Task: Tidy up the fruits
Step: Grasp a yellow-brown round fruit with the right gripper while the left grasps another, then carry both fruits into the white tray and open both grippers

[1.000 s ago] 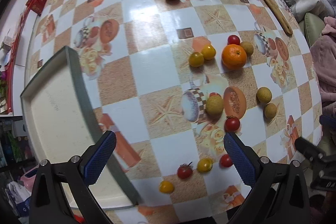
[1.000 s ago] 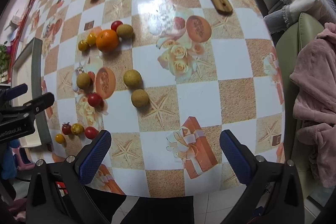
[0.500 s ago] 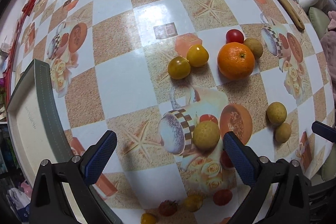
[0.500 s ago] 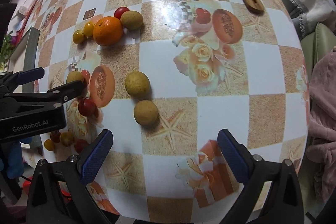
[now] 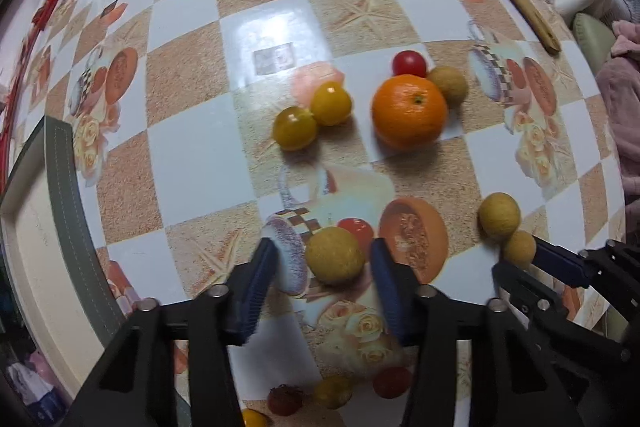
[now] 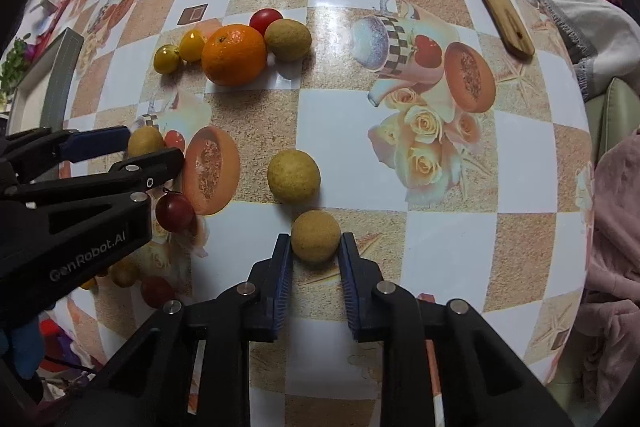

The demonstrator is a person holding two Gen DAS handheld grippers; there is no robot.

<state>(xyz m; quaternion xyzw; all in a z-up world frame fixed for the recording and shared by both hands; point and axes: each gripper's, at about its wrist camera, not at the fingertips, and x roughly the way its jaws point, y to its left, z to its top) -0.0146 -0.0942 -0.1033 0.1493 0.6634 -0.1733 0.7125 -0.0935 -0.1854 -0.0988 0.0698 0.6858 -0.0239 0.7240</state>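
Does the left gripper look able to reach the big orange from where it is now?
Probably yes: the orange lies just ahead of the left gripper across bare tablecloth, but a tan round fruit sits between its closing jaws.

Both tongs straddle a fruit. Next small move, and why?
Probably finish closing the left tongs before lifting. Both have just been closing. The right tongs already pinch their brown fruit, but a gap shows between one left pad and the yellow fruit.
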